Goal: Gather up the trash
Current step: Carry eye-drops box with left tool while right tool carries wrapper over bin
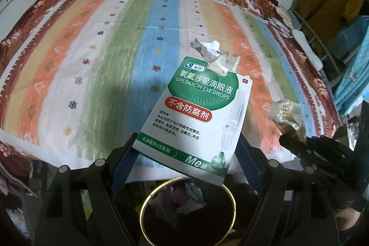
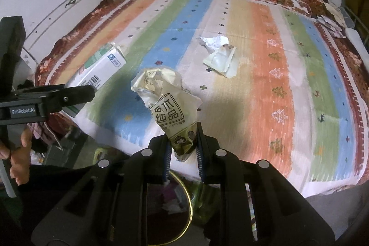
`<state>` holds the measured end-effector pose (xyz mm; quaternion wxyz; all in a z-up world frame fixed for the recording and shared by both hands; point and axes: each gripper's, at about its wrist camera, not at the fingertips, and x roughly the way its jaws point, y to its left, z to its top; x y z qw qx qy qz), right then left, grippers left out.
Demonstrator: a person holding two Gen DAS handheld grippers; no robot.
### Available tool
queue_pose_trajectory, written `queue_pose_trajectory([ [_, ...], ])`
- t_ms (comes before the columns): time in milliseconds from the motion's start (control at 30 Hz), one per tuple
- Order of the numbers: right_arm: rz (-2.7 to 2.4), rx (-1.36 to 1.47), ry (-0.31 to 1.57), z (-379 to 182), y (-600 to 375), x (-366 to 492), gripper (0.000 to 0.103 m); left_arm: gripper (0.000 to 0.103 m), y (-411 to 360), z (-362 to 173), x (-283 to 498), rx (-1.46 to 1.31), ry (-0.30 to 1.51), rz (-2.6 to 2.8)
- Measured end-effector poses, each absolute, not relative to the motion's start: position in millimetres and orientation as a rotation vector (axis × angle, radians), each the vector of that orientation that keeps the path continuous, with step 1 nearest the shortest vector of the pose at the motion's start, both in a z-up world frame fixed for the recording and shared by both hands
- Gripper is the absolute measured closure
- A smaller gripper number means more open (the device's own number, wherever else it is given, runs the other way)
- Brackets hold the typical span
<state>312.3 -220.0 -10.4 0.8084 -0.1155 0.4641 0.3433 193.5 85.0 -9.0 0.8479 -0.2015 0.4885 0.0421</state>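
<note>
**Two pieces in hand, both poised over the bin**

Both tools are loaded. Our left tool (image 1: 184, 153) is closed on the lower edge of the ofloxacin eye-drops box (image 1: 196, 114), which stands up and away from us over the near edge of the bed (image 1: 69, 61). Our right tool (image 2: 183, 151) pinches the bottom end of a crumpled cream food wrapper (image 2: 166, 105), its loose top flaring above the jaws.

We take the step in hand to be the drop. The gold-rimmed trash bin (image 1: 147, 200) sits on the floor just below the bed's edge, already holding scraps, and in both wrist views its rim shows directly beneath the fingers. To do this well we should bring each piece squarely over the bin's mouth, tip it downward so the free end leads, and only then open. The box is flat and broad against that mouth, so it should go in end first; the wrapper is light and may cling to a pad, so a wide opening helps.

Beyond the bin, near the middle of the bed, a crumpled white paper (image 2: 214, 42) and a torn clear sachet (image 2: 221, 61) lie touching each other, well apart from both tools, waiting for our next trip.
</note>
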Motion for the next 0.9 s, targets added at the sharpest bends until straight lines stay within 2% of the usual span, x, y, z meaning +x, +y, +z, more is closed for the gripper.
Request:
queue_pose_trajectory([
  [267,0.736,-0.19,0.969,-4.9,-237.8,283.7,0.086,0.023,77.0,7.5,156.8,-0.425,0.969,0.074],
  [900,0.766,-0.146,0.929,-18.6,-273.1,207.8,0.086,0.023,48.9,4.4,81.7,-0.451,0.89,0.028],
])
